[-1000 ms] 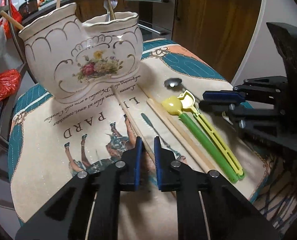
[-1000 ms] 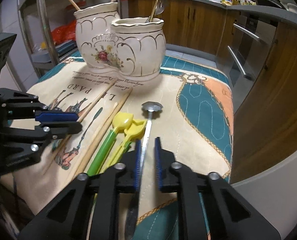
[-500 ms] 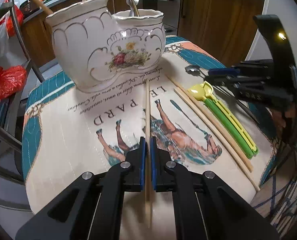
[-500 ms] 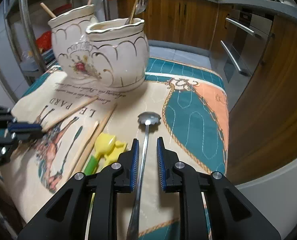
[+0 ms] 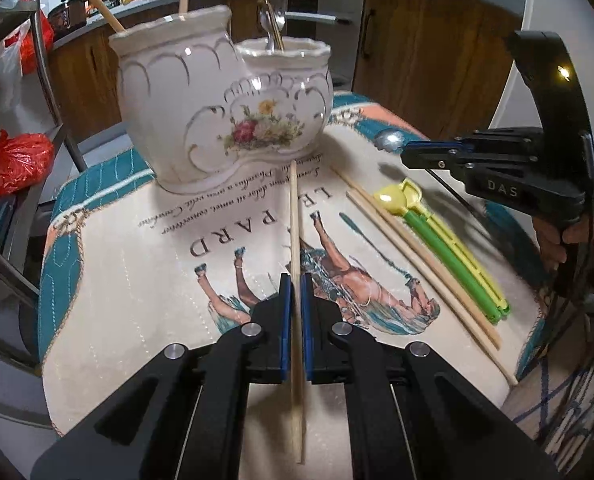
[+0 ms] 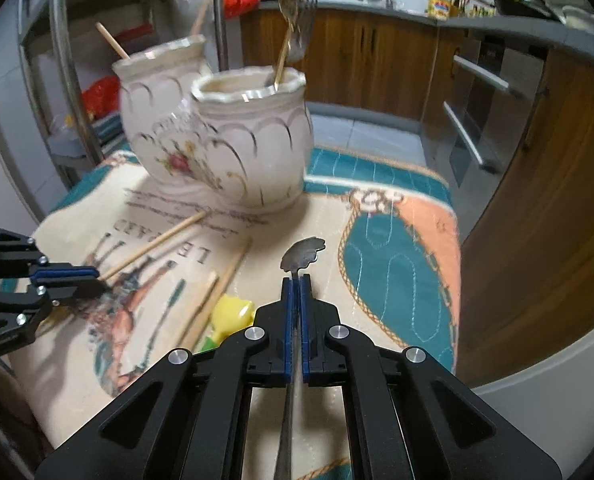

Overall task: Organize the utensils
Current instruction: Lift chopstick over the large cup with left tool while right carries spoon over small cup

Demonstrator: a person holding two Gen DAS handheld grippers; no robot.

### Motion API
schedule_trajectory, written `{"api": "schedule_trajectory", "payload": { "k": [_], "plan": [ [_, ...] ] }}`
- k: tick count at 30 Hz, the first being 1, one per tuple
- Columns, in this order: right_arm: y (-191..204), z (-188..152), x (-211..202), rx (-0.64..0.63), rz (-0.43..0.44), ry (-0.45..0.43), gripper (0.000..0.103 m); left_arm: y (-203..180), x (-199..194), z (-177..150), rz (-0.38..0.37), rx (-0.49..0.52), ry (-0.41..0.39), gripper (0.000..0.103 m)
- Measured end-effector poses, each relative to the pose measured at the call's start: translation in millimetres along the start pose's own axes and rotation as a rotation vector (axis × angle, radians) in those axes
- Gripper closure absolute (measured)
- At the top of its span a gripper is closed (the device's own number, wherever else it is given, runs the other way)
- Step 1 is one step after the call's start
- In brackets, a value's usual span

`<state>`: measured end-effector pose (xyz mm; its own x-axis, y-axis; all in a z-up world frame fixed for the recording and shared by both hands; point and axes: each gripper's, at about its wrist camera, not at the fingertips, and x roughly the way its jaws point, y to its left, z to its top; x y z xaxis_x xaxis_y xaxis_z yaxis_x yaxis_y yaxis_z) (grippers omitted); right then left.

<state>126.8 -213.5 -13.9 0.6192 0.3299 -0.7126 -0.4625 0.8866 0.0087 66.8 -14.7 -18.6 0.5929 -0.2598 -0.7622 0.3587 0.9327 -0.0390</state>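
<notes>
My left gripper is shut on a wooden chopstick, which points at the white floral twin-pot holder. In the right wrist view the same left gripper holds that chopstick slanted above the cloth. My right gripper has its jaws closing tight on the thin handle of a metal spoon; the bowl sticks out just past the tips. From the left wrist view the right gripper carries the spoon a little above the cloth. The holder stands just beyond it.
Two more chopsticks and a green and a yellow plastic utensil lie on the printed cloth. Forks stand in the holder's right pot, chopsticks in the left. A metal rack and red bags are at the left.
The left gripper closed on the chopstick and swung it to point at the holder. The right gripper's jaws, open around the spoon handle half a second ago, have closed on it.
</notes>
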Motion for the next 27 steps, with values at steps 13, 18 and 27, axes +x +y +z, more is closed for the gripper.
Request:
{"api": "schedule_trajectory", "payload": {
  "k": [13, 18, 27],
  "plan": [
    [16.4, 8.9, -77.3, -0.058, -0.018, -0.325, 0.100, 12.1, -39.3, 7.7, -0.028, -0.010, -0.188, 0.098],
    [19.5, 17.3, -87.4, -0.070, -0.032, -0.381, 0.100, 14.9, -48.9, 6.0, -0.042, -0.010, -0.253, 0.098],
    [24.5, 47.8, -105.2, -0.065, -0.020, -0.482, 0.100, 29.6, -79.5, 30.7, -0.037, -0.018, -0.454, 0.098]
  ]
}}
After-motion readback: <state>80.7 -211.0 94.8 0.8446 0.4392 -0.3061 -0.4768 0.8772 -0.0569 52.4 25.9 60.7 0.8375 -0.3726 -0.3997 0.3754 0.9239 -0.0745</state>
